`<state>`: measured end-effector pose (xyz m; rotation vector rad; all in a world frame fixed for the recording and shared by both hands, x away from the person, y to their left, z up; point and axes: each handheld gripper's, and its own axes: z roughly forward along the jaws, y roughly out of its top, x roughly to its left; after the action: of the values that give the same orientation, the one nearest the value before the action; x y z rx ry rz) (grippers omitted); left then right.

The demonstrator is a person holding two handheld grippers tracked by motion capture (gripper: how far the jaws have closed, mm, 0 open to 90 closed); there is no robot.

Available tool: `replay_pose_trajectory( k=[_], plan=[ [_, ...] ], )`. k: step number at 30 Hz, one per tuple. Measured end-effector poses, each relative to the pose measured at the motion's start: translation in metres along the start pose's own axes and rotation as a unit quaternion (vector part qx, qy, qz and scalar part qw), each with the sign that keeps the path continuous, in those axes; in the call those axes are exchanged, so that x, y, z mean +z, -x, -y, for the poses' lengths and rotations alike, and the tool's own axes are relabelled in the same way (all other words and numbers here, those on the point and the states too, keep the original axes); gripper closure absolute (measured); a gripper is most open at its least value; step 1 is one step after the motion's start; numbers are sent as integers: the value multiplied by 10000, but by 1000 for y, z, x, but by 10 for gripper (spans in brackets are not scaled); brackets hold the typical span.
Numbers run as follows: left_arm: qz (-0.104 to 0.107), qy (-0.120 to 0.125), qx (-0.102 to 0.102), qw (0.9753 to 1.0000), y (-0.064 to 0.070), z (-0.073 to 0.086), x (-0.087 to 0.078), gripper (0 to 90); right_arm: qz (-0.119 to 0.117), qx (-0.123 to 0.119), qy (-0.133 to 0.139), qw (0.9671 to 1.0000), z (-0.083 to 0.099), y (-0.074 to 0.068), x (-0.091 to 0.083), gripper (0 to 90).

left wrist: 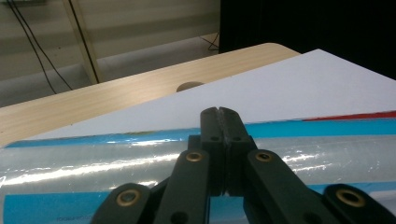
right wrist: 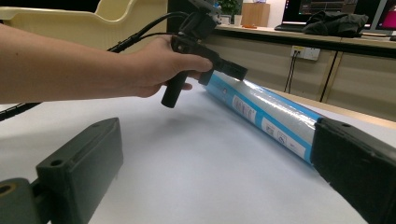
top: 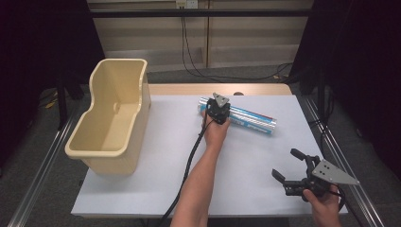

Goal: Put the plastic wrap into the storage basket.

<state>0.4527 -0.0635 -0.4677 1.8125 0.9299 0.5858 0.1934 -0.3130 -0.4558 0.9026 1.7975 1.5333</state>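
Left gripper (top: 218, 109) jaws pressed together, empty, over blue-and-clear wrapped roll (top: 250, 120); right gripper (top: 289, 165) spread wide, near table's front edge.

Under the black left gripper (top: 218, 111) lies a roll (top: 250, 120) banded blue and glossy silver, with a thin red stripe and white label patches. The sheet (top: 165, 161) beneath both grippers is white over pale wood; the tub (top: 113, 118) left of them is cream.

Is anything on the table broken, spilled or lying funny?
Nothing looks broken or spilled. The blue and silver roll lies slanted on the white sheet. The cream tub hangs over the sheet's left edge. The left gripper is shut above the roll, and the right gripper is open.
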Motion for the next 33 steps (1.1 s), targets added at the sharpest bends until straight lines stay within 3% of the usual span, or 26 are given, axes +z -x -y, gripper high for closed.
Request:
replay_pose_trajectory(
  k=[2,3,8,9,14,17,18,20,27,28,29,33],
  plan=[
    [17,-40,87,10000,0,-1,0,886,-4,-56,-10,10000,-1,0,0,23],
    [60,-55,-56,10000,0,-1,0,894,-24,-76,2,10000,-1,-1,-1,24],
    [55,-126,-59,9999,3,1,-7,900,-20,-72,-28,10000,0,-1,-1,24],
    [108,-119,-158,9997,3,6,-14,899,-21,-80,-27,10000,0,-1,-1,23],
    [199,-227,-250,9992,3,15,-25,894,-25,-114,-47,9999,0,-2,0,24],
    [139,80,-246,9996,0,14,-29,895,-6,-138,-20,9999,-2,-4,0,24],
    [139,80,-246,9996,0,14,-29,896,-6,-138,-20,9999,-2,-4,0,24],
    [119,183,-159,9996,0,5,-25,894,-24,-156,-49,9999,-1,-4,1,24],
    [8,133,-82,9999,-3,-4,-6,884,-35,-200,-76,9998,-1,-2,2,25],
    [23,110,-46,9999,-2,-5,-3,879,-30,-184,-66,9998,-1,-1,1,24],
    [77,-72,-2,9999,0,-4,3,879,-34,-175,-58,9998,-1,-1,1,24],
    [183,-73,-147,9997,3,0,2,900,-78,-124,-73,9999,0,-1,2,25]
  ],
)
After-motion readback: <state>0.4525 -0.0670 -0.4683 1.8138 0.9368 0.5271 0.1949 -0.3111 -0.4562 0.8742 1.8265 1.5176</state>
